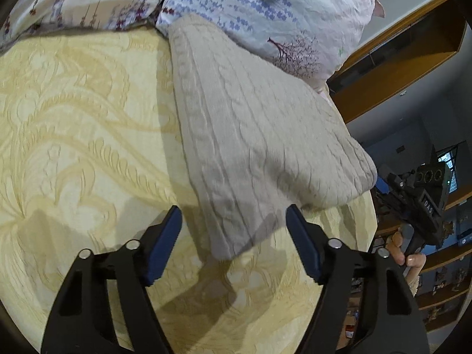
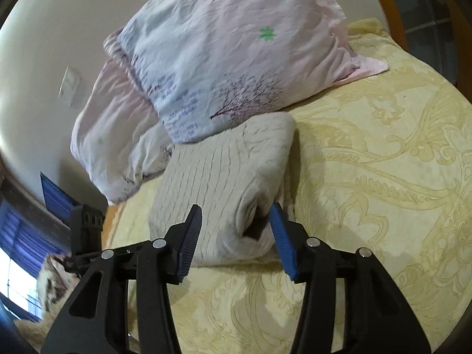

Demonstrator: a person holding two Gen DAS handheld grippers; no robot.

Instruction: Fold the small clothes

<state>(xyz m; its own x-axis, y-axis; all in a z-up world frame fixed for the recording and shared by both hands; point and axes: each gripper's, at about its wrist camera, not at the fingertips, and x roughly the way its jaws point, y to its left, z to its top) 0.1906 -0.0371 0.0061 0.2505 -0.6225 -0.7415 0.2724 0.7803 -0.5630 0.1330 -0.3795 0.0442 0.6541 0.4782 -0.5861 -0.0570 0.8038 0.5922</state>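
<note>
Lying folded on the yellow bedspread (image 1: pixel 73 124), beige knit sweater (image 1: pixel 250 135) against the floral pillow (image 1: pixel 265 8), left hand-held gripper (image 1: pixel 234 236) spread apart near it, right hand-held gripper (image 2: pixel 236 236) spread apart at its edge, gripping nothing.

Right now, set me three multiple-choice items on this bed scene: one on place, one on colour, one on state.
1. Where does the knit garment lie?
A. On the bedspread, its far end against the pillow
B. On the floor
C. Hanging from a shelf

2. What colour are the fingertips of the right tool?
A. Red
B. Blue
C. White

3. How does the left tool stand?
A. Shut on the garment
B. Open, gripping nothing
C. Shut on the pillow

Key: 1 A, it rests on the yellow bedspread by the floral pillow; 2 B, pads are blue; 3 B, fingers are spread apart.
</note>
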